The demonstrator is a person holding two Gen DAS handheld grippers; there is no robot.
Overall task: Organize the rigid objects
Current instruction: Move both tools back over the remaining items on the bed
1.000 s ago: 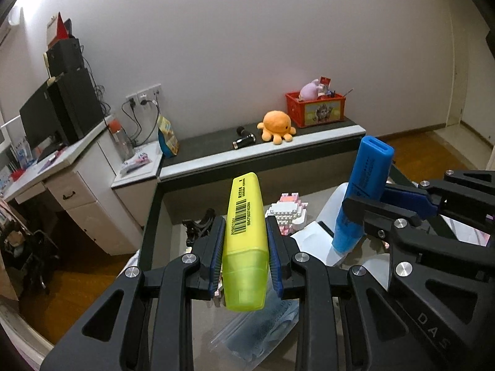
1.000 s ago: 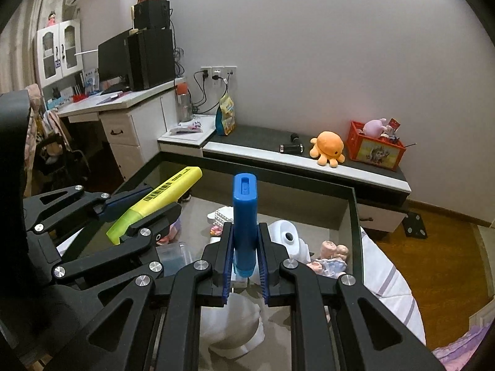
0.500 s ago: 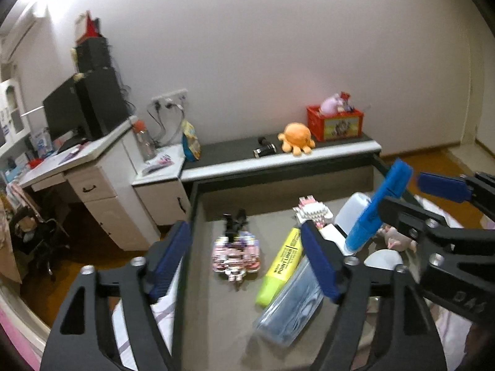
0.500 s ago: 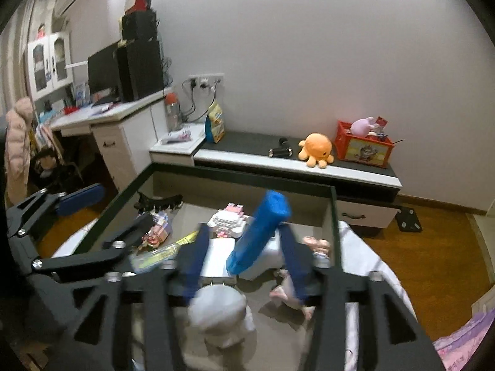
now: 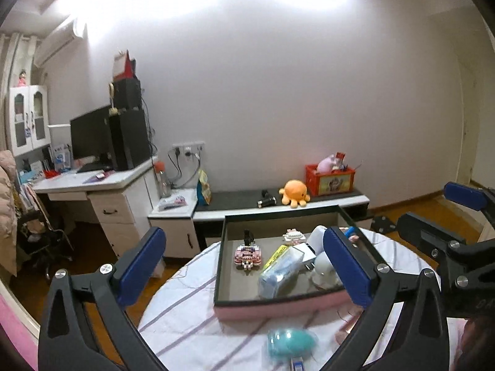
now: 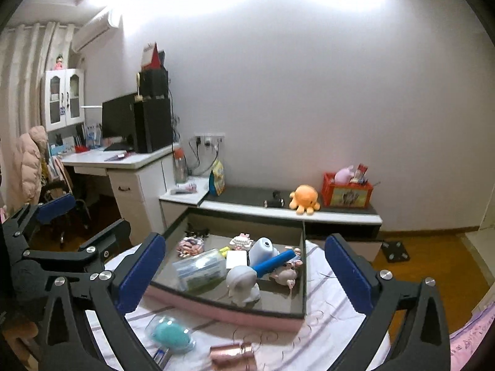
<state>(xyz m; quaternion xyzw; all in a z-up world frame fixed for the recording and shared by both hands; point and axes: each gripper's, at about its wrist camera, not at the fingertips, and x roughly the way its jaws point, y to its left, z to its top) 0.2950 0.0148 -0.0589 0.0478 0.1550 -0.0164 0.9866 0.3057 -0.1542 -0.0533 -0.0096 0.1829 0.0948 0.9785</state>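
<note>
Both tongs, left (image 5: 244, 266) and right (image 6: 244, 273), hang spread wide and empty above a round table (image 6: 337, 318) with striped cloth. The blue marker (image 6: 273, 262) lies in the tray (image 6: 247, 313), white-walled bedroom behind.

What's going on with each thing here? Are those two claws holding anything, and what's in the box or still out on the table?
Left claw: open, empty.
Right claw: open, empty.
Blue marker: lying in the box.
Yellow marker: lying in the box, half covered.
Box: open-topped, holding toys.
Teal egg: outside the box, on the cloth.
Copper cup: on its side, outside.
</note>
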